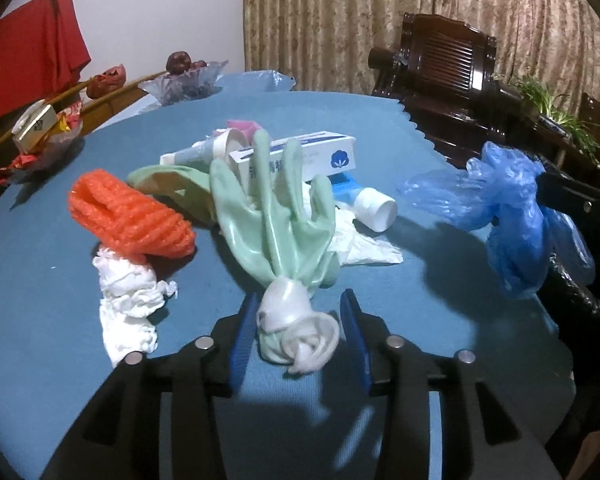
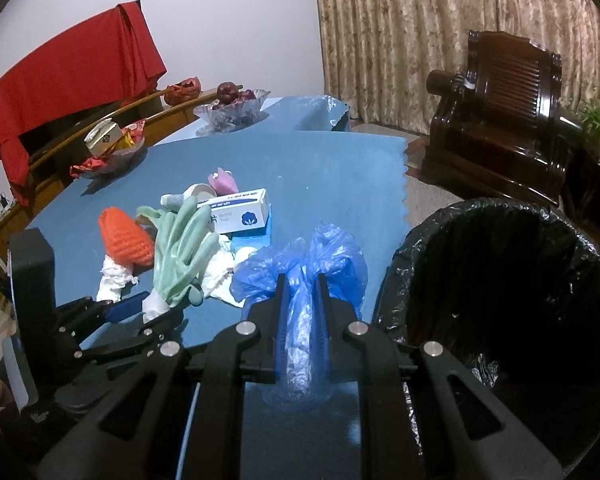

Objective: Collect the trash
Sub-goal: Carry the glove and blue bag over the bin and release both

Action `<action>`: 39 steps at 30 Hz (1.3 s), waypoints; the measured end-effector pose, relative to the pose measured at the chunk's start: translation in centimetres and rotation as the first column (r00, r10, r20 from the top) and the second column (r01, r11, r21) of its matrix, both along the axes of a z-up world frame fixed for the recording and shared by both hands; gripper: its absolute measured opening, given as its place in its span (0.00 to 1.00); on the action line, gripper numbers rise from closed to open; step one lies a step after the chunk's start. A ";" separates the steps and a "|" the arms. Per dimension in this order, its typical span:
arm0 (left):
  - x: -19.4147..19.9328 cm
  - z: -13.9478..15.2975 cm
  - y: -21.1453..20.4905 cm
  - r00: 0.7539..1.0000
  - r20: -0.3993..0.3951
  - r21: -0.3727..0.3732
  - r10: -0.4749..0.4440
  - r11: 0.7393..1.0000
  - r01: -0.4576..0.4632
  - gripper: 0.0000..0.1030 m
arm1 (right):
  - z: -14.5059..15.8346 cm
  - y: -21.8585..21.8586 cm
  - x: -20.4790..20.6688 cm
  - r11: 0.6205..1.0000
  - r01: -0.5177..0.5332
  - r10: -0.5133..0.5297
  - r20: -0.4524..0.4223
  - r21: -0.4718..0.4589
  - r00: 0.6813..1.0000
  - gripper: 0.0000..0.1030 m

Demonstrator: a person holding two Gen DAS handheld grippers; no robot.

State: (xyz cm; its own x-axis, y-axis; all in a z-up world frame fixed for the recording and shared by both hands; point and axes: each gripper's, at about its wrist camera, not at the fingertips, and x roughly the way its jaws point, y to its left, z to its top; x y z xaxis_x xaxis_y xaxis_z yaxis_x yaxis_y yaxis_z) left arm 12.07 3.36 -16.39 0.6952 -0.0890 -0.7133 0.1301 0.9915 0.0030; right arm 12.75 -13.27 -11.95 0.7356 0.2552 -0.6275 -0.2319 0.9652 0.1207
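Left gripper (image 1: 300, 336): jaws apart, straddling the bunched white cuff of the green glove (image 1: 276, 216); the blue pads (image 1: 242, 344) stand clear of the cuff on both sides, so nothing is gripped. The glove lies on the blue table (image 1: 40, 280), fingers pointing away from the gripper.

Right gripper (image 2: 300, 312): jaws drawn close on a crumpled blue bag (image 2: 300, 264), which bulges out beyond the fingertips; the bag appears lifted off the table, at its right edge. Just to the right stands the bin (image 2: 500, 300), lined in black film, mouth open and below the bag's level.

Beyond the glove, the remaining litter forms one cluster: orange foam net (image 1: 132, 216) touching a white tissue wad (image 1: 128, 300) on the left; a second tissue (image 1: 364, 240) under the glove's fingers; a white box (image 1: 300, 152), a tube (image 1: 192, 154) and a white-capped bottle (image 1: 372, 204) behind. Snack bowls (image 1: 40, 136) at the far rim are likely not trash.

Step in hand, as judged: two pickups run in parallel, the bag on its way to the bin, the glove about to be seized. Next move: the right gripper must carry the bag over the bin mouth before letting go; the left must close squarely on the cuff, the firmest part of a limp glove
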 end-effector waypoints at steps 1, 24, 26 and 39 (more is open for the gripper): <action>0.2 -0.1 0.0 1.000 -0.001 -0.002 0.002 1.000 -0.002 0.34 | -0.1 0.0 0.0 1.000 -0.001 0.001 -0.002 -0.001 1.000 0.12; -2.2 9.6 -3.5 0.973 0.218 -0.076 -0.073 0.993 0.091 0.24 | 5.1 -5.1 -3.0 0.995 0.100 -0.101 0.141 0.012 0.985 0.12; -2.0 9.9 -4.5 0.971 0.219 -0.085 -0.093 0.990 0.114 0.24 | 5.4 -6.4 -3.4 0.992 0.129 -0.129 0.146 0.006 0.981 0.12; 0.3 10.3 -15.4 0.925 0.224 -0.113 -0.306 0.935 0.337 0.24 | 4.6 -16.4 -6.0 0.941 0.337 -0.333 0.122 -0.015 0.935 0.12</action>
